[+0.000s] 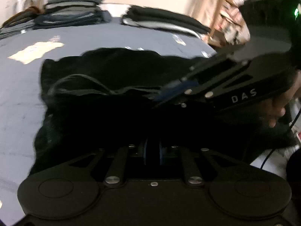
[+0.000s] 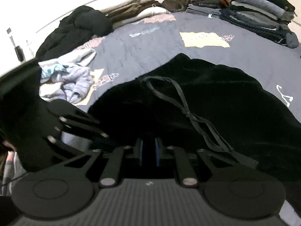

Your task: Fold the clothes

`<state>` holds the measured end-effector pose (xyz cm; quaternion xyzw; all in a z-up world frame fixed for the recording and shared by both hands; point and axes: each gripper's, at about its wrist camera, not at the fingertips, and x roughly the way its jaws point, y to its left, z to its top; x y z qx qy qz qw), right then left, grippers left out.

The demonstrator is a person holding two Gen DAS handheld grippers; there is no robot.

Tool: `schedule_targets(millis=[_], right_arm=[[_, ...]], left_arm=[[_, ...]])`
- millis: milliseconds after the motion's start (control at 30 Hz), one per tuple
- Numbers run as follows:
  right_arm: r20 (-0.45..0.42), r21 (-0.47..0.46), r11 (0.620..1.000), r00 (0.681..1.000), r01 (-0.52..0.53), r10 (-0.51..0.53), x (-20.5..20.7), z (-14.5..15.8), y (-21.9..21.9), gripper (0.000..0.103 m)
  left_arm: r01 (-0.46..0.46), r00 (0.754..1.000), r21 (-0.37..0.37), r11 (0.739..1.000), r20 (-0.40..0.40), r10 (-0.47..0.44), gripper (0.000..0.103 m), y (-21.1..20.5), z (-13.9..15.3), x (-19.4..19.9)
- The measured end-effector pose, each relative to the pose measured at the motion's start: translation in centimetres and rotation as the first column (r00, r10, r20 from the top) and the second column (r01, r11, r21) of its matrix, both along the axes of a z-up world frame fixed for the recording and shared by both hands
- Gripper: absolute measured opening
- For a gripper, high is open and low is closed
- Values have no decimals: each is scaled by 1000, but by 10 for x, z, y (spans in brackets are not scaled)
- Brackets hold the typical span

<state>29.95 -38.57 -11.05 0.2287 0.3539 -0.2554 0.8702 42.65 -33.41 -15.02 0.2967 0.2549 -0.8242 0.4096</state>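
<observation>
A black garment (image 1: 112, 69) with a drawstring (image 1: 79, 79) lies bunched on the blue-grey bedspread (image 1: 112, 35). At the bottom of the left wrist view, my left gripper (image 1: 152, 146) has its blue pads closed on the garment's near edge. From the right, my right gripper (image 1: 169, 94) reaches in and pinches a fold of the same cloth. The right wrist view shows the garment (image 2: 216, 86) and its tied drawstring (image 2: 180, 103) ahead of my right gripper (image 2: 148, 146), with black fabric between the pads. My left gripper (image 2: 90, 128) sits at the left, its tips hidden in the cloth.
Stacks of folded clothes (image 1: 75, 5) (image 1: 163, 20) (image 2: 259, 13) line the bed's far side. Unfolded pale clothes (image 2: 69, 75) and a black heap (image 2: 79, 28) lie at the left. A cat (image 2: 176, 3) rests at the far edge. A hand (image 1: 278, 109) holds the right gripper.
</observation>
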Motion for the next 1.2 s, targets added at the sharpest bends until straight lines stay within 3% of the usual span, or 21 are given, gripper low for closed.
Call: schedule_targets(millis=[167, 367, 400, 633, 733, 833, 1200], right_arm=[[20, -1, 1000, 1000, 13, -13, -5, 4, 1, 11], [15, -15, 999, 999, 35, -35, -7, 3, 0, 9], [18, -13, 999, 999, 36, -36, -7, 3, 0, 2], [-4, -11, 997, 997, 76, -76, -17, -5, -10, 1], [-4, -9, 997, 997, 78, -78, -21, -4, -13, 2], [0, -17, 998, 998, 68, -68, -22, -1, -11, 2], [-24, -24, 999, 999, 39, -40, -20, -2, -7, 3]], left_arm=[[128, 992, -21, 992, -5, -128, 4, -5, -2, -17], [213, 977, -54, 976, 36, -211, 3, -12, -9, -35], [202, 979, -60, 977, 32, -201, 3, -11, -7, -33], [108, 994, -98, 989, -18, -110, 4, -1, 8, -13], [67, 997, -113, 991, -40, -72, 11, 3, 14, -5], [-18, 1000, -94, 995, -11, 17, 18, -5, 15, 15], [33, 998, -57, 998, 56, -30, 23, -51, -17, -13]])
